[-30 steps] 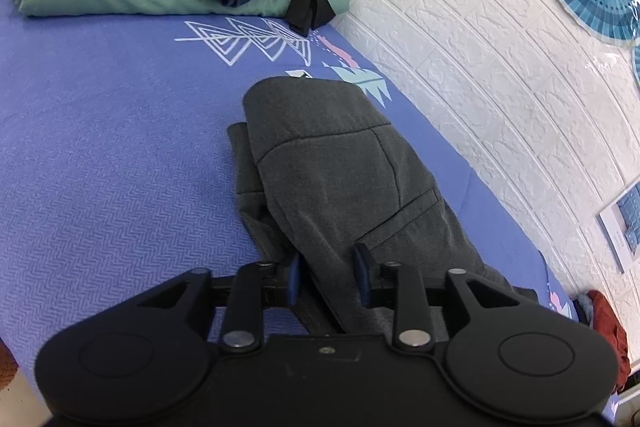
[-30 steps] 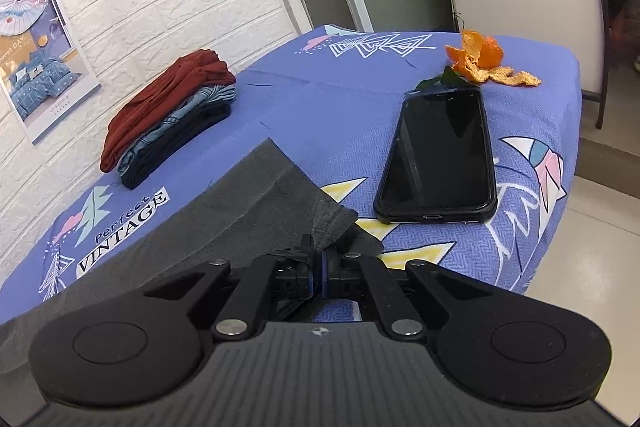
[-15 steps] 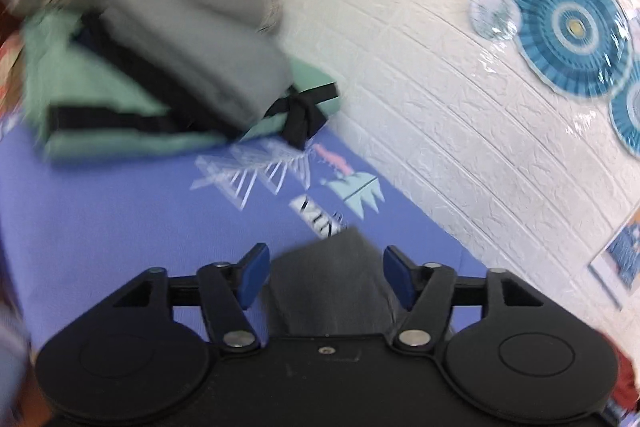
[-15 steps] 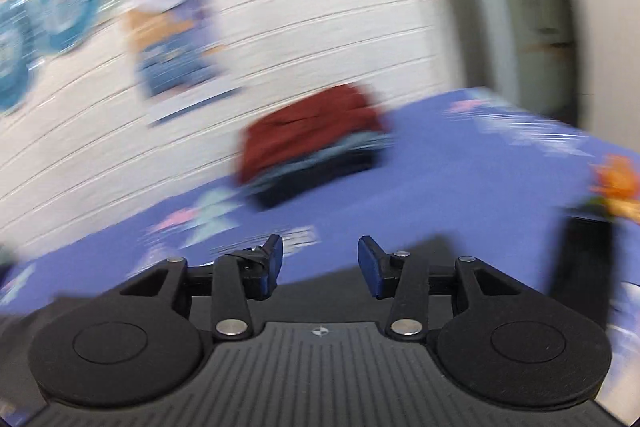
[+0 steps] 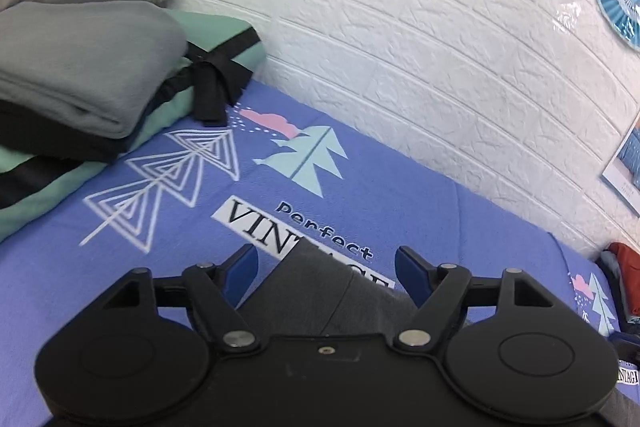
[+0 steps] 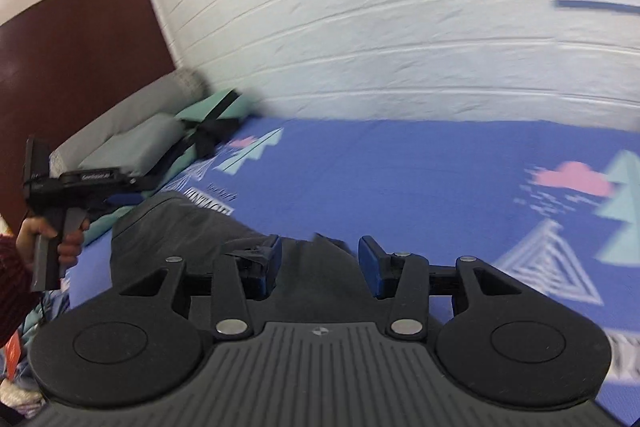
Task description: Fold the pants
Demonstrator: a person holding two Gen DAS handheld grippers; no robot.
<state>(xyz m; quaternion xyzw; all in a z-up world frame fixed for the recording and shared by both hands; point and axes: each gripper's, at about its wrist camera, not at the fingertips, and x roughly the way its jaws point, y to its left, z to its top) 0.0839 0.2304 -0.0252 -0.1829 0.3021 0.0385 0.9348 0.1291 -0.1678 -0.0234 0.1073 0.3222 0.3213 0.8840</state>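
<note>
Both tools are off the cloth, so I read this as the gap between folds. The left tool (image 5: 325, 269) has its blue-padded jaws spread wide with nothing between them, hanging just above one end of the dark grey woven pants (image 5: 320, 291). The right tool (image 6: 319, 265) is also wide open and empty, over the other end of the same pants (image 6: 180, 227). The pants lie flat on the blue-violet printed bedsheet (image 5: 400, 195), a long narrow strip from what the right view shows, which suggests the legs are already laid together; that view is motion-blurred, so I can't call the edge alignment. Next move, as I judge it: each tool drops to a short end, pinches both layers at the hem or waist edge, then one end gets carried over the other. The grip must catch every layer or the fold will skew. Room: open sheet between the pants and the white embossed brick wall (image 5: 420, 59), so folding along the strip's length is free. The constraint is on the left side, where the stack of folded grey and mint-green bedding (image 5: 88, 75) sits near that end of the pants; keep the left tool's sweep short there. The person's left hand (image 6: 52, 239) holds its handle beside the bed's edge.
</note>
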